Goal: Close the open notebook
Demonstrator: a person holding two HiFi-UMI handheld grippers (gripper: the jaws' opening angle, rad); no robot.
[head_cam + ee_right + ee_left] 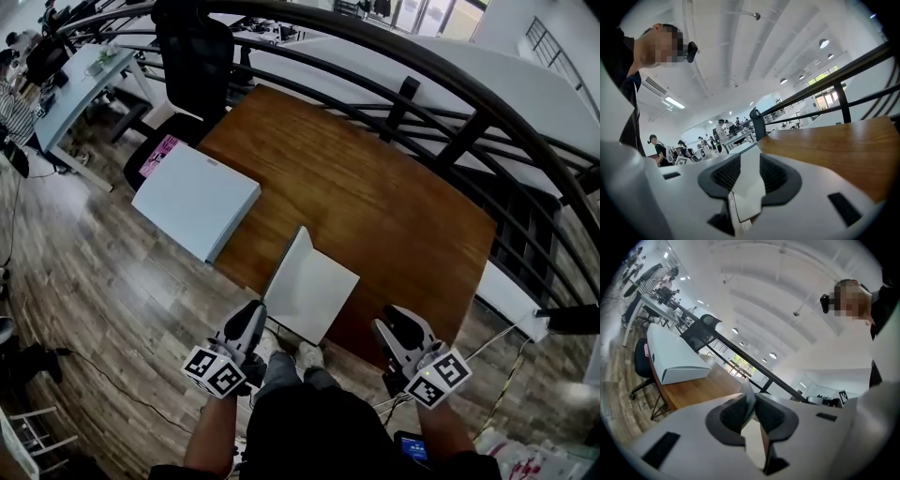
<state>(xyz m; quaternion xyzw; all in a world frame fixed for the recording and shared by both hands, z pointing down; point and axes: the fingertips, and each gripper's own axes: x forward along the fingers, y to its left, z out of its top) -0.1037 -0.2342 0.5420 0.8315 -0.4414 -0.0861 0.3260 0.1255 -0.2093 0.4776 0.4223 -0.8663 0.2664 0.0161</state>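
Observation:
The open notebook [317, 292] lies at the near edge of the brown wooden table [375, 187], its white right-hand page flat. Its left leaf [289, 261] stands raised at a steep angle. My left gripper [251, 317] is at the notebook's near left corner, shut on that thin white leaf [749, 394], which runs up between the dark pads [733, 416]. My right gripper [386, 324] hovers to the right of the notebook, apart from it, at the table's near edge. In the right gripper view its jaws [750, 165] stand apart, and the white notebook [749, 187] shows through the gap.
A flat white box [197, 199] overhangs the table's left edge and also shows in the left gripper view [675, 366]. A black office chair [192, 56] stands behind it. A black railing [450, 122] curves along the table's far side. The person's feet [309, 354] are below the near edge.

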